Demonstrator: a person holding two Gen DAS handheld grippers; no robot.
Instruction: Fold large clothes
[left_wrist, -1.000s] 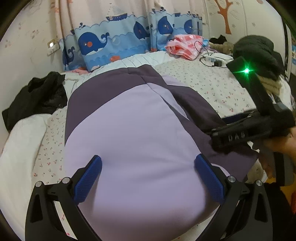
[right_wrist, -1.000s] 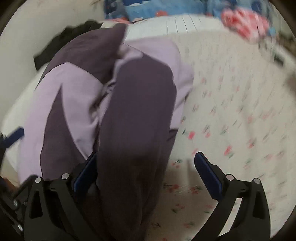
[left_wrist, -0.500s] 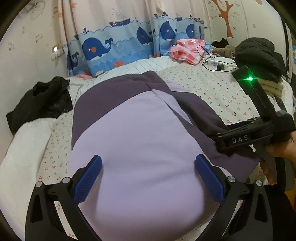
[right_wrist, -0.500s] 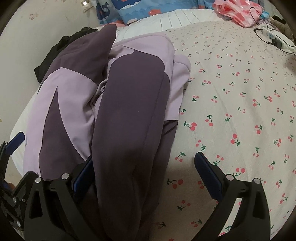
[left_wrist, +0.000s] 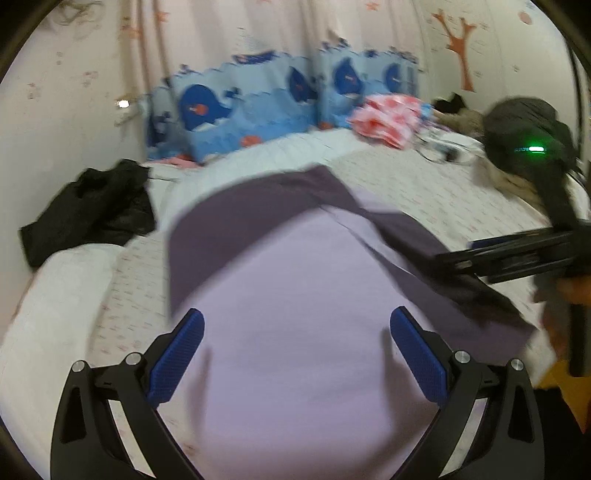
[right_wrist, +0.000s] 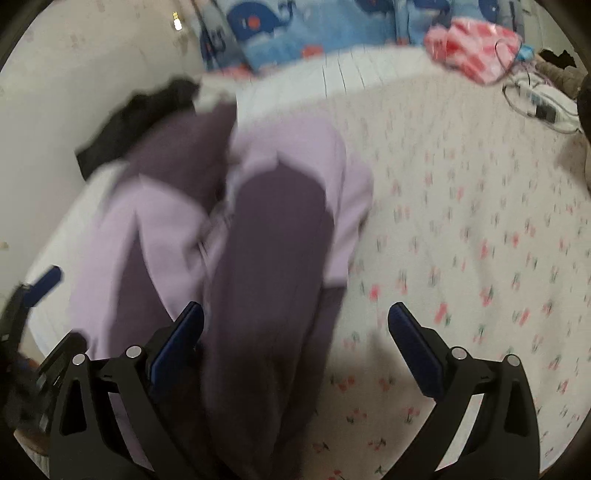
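The big light-purple and dark-purple jacket (left_wrist: 295, 314) lies on the bed with the cherry-print sheet (right_wrist: 461, 221). Left tongs (left_wrist: 295, 343) and right tongs (right_wrist: 295, 336) are wide, holding nothing.

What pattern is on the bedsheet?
Small red cherries on white bedsheet, clearest in the right wrist view.

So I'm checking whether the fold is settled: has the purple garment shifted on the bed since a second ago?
Cannot tell. The purple garment lies the same beside the black clothes and whale cushions; both views are blurred by camera motion.
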